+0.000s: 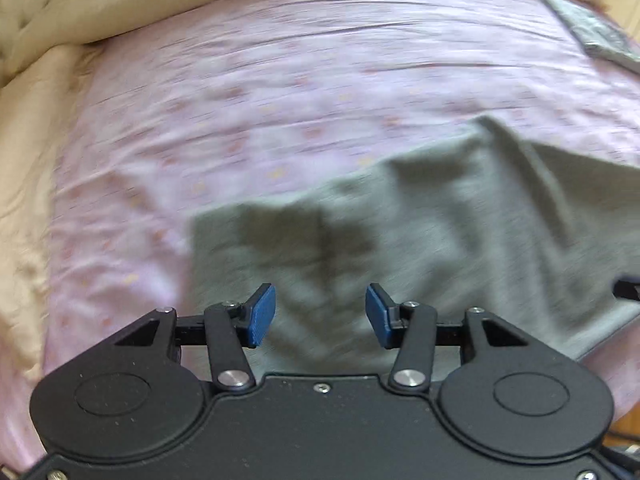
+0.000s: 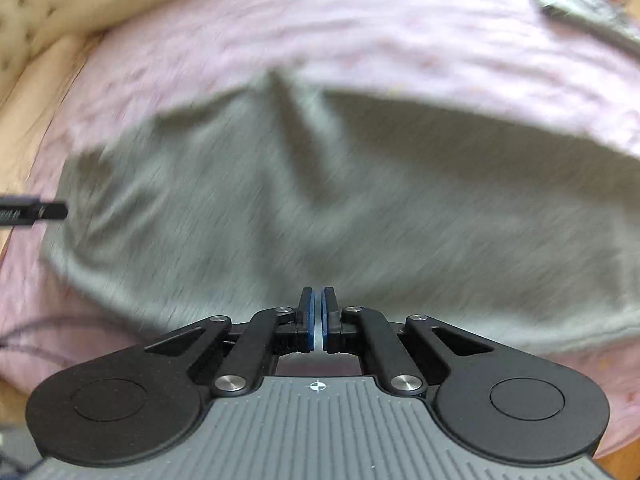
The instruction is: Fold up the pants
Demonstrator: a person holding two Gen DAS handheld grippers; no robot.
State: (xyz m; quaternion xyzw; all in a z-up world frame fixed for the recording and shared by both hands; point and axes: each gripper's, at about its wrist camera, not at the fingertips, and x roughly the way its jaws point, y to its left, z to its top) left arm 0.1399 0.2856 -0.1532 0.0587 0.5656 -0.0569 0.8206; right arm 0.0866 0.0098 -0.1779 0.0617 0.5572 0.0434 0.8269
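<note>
Both grippers [image 1: 321, 316] [image 2: 318, 318] above grey pants [image 2: 340, 208]

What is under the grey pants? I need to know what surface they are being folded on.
The grey pants lie on a pink patterned bedsheet, which shows all around them. The part directly beneath is covered, so nothing else can be confirmed.

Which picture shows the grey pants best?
The right wrist view: the grey cloth pants spread nearly across the whole picture on the pink bedsheet, both long edges showing. The left wrist view catches only part of them, running off the right edge. Both pictures are blurry.
</note>
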